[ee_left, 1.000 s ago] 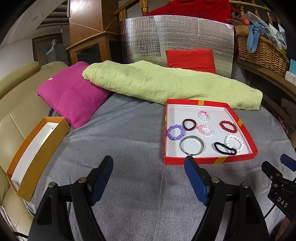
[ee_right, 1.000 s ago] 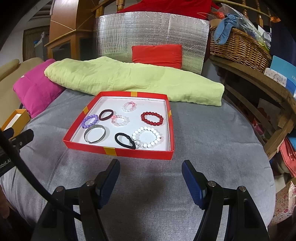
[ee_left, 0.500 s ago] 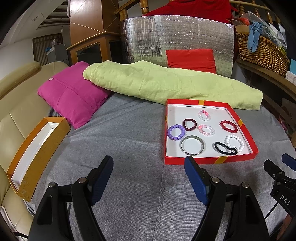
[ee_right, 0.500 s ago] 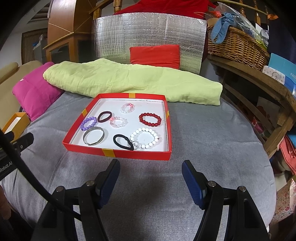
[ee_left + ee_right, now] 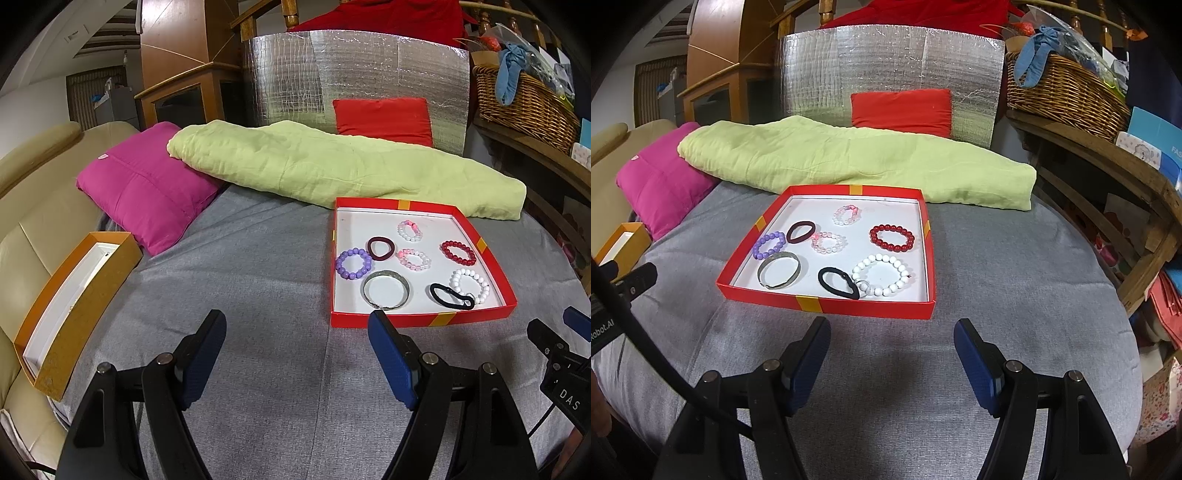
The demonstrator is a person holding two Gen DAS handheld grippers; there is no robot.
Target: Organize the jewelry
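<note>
On the grey cloth point(image 5: 258, 288), from left: one orange box point(image 5: 74, 302), one shallow red tray point(image 5: 421, 319). White-lined, the tray holds eight rings: purple bead bracelet point(image 5: 353, 263), maroon hair tie point(image 5: 380, 248), metal bangle point(image 5: 386, 290), two pink-white bracelets, black hair tie point(image 5: 451, 296), red bracelet point(image 5: 458, 253), white bracelet point(image 5: 470, 286). Left gripper point(image 5: 297, 343) and right gripper point(image 5: 891, 345) hover spread, empty, short of the tray.

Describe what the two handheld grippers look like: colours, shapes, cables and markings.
Both are alike: the left gripper and the right gripper each have two black angular arms with silver pivot screws, tipped by flat, textured dark blue pads. A black cable trails across the right wrist view. White lettering, partly readable as "DAS", marks the right gripper's body.
</note>
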